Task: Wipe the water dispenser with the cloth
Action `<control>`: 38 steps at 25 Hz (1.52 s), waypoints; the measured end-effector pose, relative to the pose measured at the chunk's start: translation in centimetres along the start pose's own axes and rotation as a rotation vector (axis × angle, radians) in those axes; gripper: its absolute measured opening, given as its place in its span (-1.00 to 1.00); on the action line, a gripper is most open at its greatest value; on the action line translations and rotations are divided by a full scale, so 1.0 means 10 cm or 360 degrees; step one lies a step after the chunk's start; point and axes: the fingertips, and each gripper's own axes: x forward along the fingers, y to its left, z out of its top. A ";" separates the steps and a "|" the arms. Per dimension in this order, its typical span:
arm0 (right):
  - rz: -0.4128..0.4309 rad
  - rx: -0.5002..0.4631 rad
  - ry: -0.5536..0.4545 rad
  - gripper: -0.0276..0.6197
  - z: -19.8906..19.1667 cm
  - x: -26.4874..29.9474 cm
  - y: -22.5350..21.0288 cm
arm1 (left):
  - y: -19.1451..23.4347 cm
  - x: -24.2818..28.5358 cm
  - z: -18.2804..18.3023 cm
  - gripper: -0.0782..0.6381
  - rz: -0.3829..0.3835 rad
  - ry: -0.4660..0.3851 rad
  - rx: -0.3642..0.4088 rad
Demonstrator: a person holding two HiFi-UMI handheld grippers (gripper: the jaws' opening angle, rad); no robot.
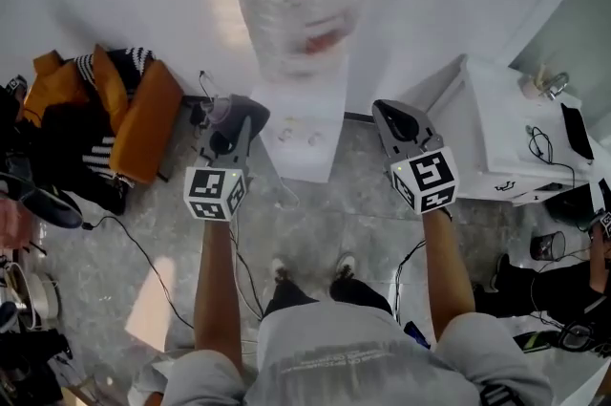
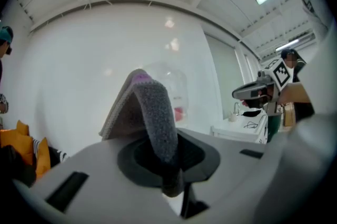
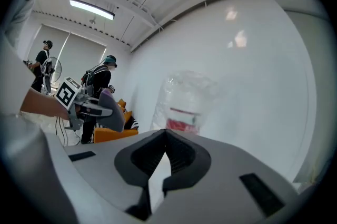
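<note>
The white water dispenser (image 1: 305, 132) stands against the wall straight ahead, with a clear bottle (image 1: 301, 3) on top. My left gripper (image 1: 239, 111) hovers just left of the dispenser's front, shut on a folded grey cloth (image 1: 232, 115). In the left gripper view the cloth (image 2: 151, 109) sticks up between the jaws and hides part of the bottle (image 2: 179, 88). My right gripper (image 1: 395, 115) hangs just right of the dispenser, shut and holding nothing. In its own view the jaws meet at their tips (image 3: 166, 133) below the bottle (image 3: 184, 104). Neither gripper touches the dispenser.
Orange and black clothing and bags (image 1: 105, 113) lie on the floor at the left. A white table (image 1: 496, 113) with cables and a phone stands at the right. Cables (image 1: 143, 251) run across the grey floor. People (image 3: 100, 86) stand far off on the left.
</note>
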 end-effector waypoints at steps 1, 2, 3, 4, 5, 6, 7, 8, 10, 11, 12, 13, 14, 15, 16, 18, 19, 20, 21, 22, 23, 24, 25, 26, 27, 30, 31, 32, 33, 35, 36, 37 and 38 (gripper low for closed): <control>-0.0003 -0.0021 -0.0018 -0.87 0.11 -0.01 0.01 | -0.02 -0.05 0.17 -0.65 -0.0013 -0.0034 0.0029; -0.0003 -0.0041 -0.0039 -0.87 0.22 -0.02 0.02 | -0.04 -0.11 0.33 -0.65 -0.0021 -0.0070 0.0054; 0.0001 -0.0059 -0.0064 -0.87 0.32 -0.03 0.04 | -0.05 -0.16 0.49 -0.65 -0.0025 -0.0106 0.0078; 0.0006 -0.0073 -0.0089 -0.87 0.43 -0.04 0.07 | -0.07 -0.22 0.63 -0.65 -0.0025 -0.0138 0.0097; 0.0009 -0.0086 -0.0110 -0.87 0.52 -0.06 0.10 | -0.08 -0.27 0.76 -0.65 -0.0023 -0.0167 0.0114; 0.0010 -0.0098 -0.0128 -0.87 0.60 -0.08 0.12 | -0.09 -0.32 0.87 -0.65 -0.0019 -0.0191 0.0129; 0.0012 -0.0107 -0.0141 -0.87 0.66 -0.09 0.15 | -0.11 -0.36 0.97 -0.65 -0.0014 -0.0211 0.0149; 0.0017 -0.0114 -0.0154 -0.87 0.73 -0.10 0.18 | -0.13 -0.40 1.05 -0.65 -0.0005 -0.0225 0.0176; 0.0036 -0.0125 -0.0182 -0.87 0.84 -0.13 0.25 | -0.16 -0.48 1.19 -0.65 0.0013 -0.0246 0.0246; 0.0047 -0.0133 -0.0198 -0.87 0.88 -0.14 0.28 | -0.19 -0.51 1.25 -0.65 0.0015 -0.0255 0.0276; 0.0057 -0.0141 -0.0213 -0.87 0.93 -0.15 0.32 | -0.21 -0.53 1.30 -0.65 0.0014 -0.0262 0.0300; 0.0066 -0.0149 -0.0226 -0.87 0.97 -0.16 0.34 | -0.24 -0.56 1.34 -0.65 0.0013 -0.0269 0.0319; 0.0074 -0.0156 -0.0238 -0.87 1.01 -0.17 0.37 | -0.26 -0.58 1.38 -0.65 0.0015 -0.0276 0.0334; 0.0081 -0.0161 -0.0249 -0.87 1.05 -0.18 0.39 | -0.28 -0.61 1.41 -0.65 0.0018 -0.0284 0.0347; 0.0088 -0.0165 -0.0260 -0.87 1.09 -0.19 0.40 | -0.29 -0.63 1.43 -0.65 0.0023 -0.0293 0.0358; 0.0100 -0.0173 -0.0278 -0.87 1.15 -0.19 0.43 | -0.30 -0.66 1.47 -0.65 0.0028 -0.0309 0.0380; 0.0105 -0.0177 -0.0283 -0.87 1.17 -0.18 0.44 | -0.30 -0.66 1.47 -0.65 0.0026 -0.0311 0.0383; 0.0110 -0.0179 -0.0283 -0.87 1.18 -0.17 0.45 | -0.30 -0.65 1.47 -0.65 0.0021 -0.0311 0.0378; 0.0116 -0.0179 -0.0281 -0.87 1.17 -0.15 0.46 | -0.29 -0.65 1.47 -0.65 0.0017 -0.0314 0.0369; 0.0121 -0.0178 -0.0276 -0.87 1.16 -0.14 0.47 | -0.29 -0.66 1.46 -0.65 0.0018 -0.0318 0.0358; 0.0126 -0.0179 -0.0272 -0.87 1.15 -0.12 0.48 | -0.27 -0.66 1.44 -0.65 0.0021 -0.0319 0.0349; 0.0129 -0.0179 -0.0271 -0.87 1.15 -0.11 0.49 | -0.26 -0.66 1.43 -0.65 0.0023 -0.0319 0.0346; 0.0132 -0.0180 -0.0272 -0.87 1.15 -0.09 0.50 | -0.26 -0.66 1.42 -0.65 0.0022 -0.0318 0.0346; 0.0133 -0.0181 -0.0274 -0.87 1.16 -0.07 0.50 | -0.25 -0.65 1.42 -0.65 0.0021 -0.0317 0.0347; 0.0133 -0.0183 -0.0276 -0.87 1.17 -0.06 0.49 | -0.23 -0.65 1.41 -0.65 0.0021 -0.0318 0.0346; 0.0136 -0.0185 -0.0282 -0.87 1.19 -0.02 0.49 | -0.20 -0.64 1.41 -0.65 0.0024 -0.0321 0.0340; 0.0139 -0.0183 -0.0282 -0.87 1.20 -0.01 0.49 | -0.19 -0.64 1.41 -0.65 0.0024 -0.0319 0.0339; 0.0141 -0.0183 -0.0282 -0.87 1.20 0.01 0.48 | -0.18 -0.63 1.41 -0.65 0.0024 -0.0318 0.0338; 0.0142 -0.0183 -0.0282 -0.87 1.20 0.02 0.48 | -0.18 -0.62 1.41 -0.65 0.0024 -0.0318 0.0335; 0.0144 -0.0185 -0.0279 -0.87 1.19 0.03 0.48 | -0.18 -0.61 1.40 -0.65 0.0022 -0.0320 0.0338; 0.0144 -0.0185 -0.0276 -0.87 1.18 0.03 0.49 | -0.18 -0.61 1.40 -0.65 0.0019 -0.0321 0.0343; 0.0145 -0.0184 -0.0273 -0.87 1.18 0.04 0.49 | -0.18 -0.61 1.41 -0.65 0.0016 -0.0320 0.0350; 0.0146 -0.0185 -0.0273 -0.87 1.17 0.05 0.50 | -0.18 -0.60 1.41 -0.65 0.0013 -0.0318 0.0359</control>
